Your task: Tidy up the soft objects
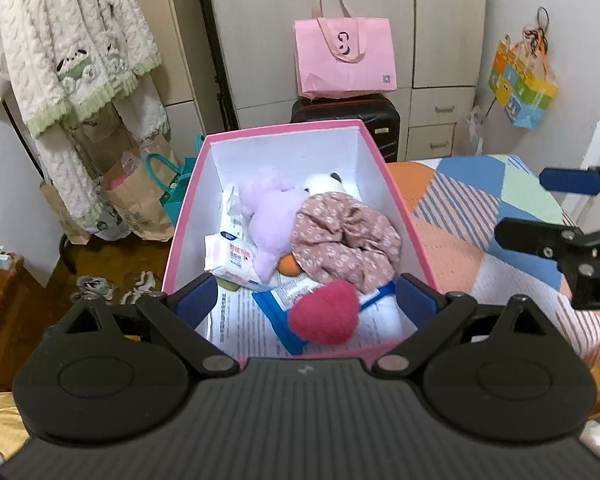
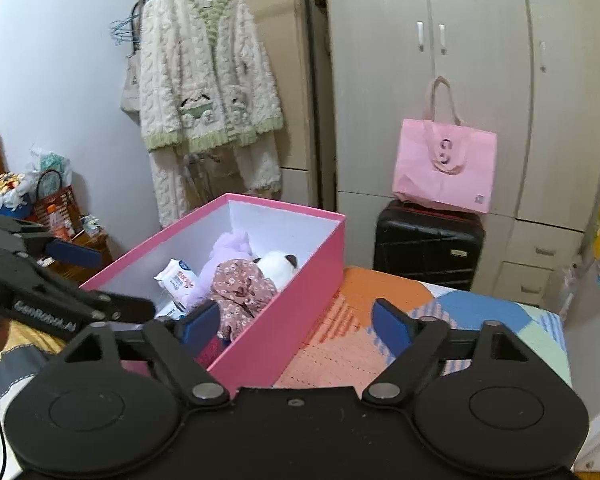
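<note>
Both tongs, left (image 1: 306,300) and right (image 2: 296,322), spread wide and empty near the pink box (image 1: 396,196).

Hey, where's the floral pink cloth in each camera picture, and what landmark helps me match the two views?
Left wrist: floral pink cloth sits mid-frame inside the pink box, right of the purple plush.
Right wrist: cloth left of centre, in the box.
Shared landmark: pink tote bag on the black suitcase.

- pink tote (image 1: 345,56) on black suitcase (image 1: 350,122)
- cream cardigan (image 2: 206,76) hanging by wardrobe (image 2: 480,80)
- patchwork bedcover (image 1: 476,216)
- paper bags (image 1: 140,200) on floor
</note>
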The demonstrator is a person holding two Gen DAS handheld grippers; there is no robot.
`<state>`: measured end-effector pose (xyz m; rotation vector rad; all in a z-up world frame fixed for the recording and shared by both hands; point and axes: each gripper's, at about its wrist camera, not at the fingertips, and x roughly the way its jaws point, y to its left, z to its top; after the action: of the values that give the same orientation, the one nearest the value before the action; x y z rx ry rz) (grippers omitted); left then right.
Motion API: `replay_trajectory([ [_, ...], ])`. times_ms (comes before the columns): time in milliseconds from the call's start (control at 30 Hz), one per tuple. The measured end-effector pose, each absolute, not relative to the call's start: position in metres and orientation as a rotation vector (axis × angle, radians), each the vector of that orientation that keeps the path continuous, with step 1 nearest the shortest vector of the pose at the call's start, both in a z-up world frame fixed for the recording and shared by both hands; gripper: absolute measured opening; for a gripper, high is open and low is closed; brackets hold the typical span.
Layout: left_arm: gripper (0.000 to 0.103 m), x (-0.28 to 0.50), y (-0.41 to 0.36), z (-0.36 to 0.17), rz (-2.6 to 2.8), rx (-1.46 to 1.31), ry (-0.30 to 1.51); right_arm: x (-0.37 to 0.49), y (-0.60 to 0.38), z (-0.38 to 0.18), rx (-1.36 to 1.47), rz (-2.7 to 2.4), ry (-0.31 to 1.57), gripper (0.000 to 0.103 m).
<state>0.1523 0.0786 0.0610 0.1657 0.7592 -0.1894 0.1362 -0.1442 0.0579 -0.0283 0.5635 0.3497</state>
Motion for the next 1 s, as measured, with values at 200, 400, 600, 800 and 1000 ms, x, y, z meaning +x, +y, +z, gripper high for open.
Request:
replay_trajectory([
  [200,0.097,0.119,0.07,0.076,-0.203,0.138,0.702,0.118,-0.156,0.069,-0.024,0.17,0.587,0.103],
  [400,0.097,0.095,0.059,0.077,-0.167,0.159,0.657,0.086,-0.174,0.075,0.003,0.16,0.564,0.103],
  [600,0.097,0.08,0.055,0.071,-0.196,0.131,0.656,0.058,-0.186,0.081,-0.007,0.093,0.522,0.103],
  [800,0.097,0.065,0.052,0.068,-0.21,0.104,0.65,0.032,-0.194,0.083,0.004,0.045,0.497,0.103],
  [1000,0.097,0.047,0.048,0.072,-0.218,0.114,0.616,0.017,-0.197,0.078,0.023,0.028,0.516,0.103],
])
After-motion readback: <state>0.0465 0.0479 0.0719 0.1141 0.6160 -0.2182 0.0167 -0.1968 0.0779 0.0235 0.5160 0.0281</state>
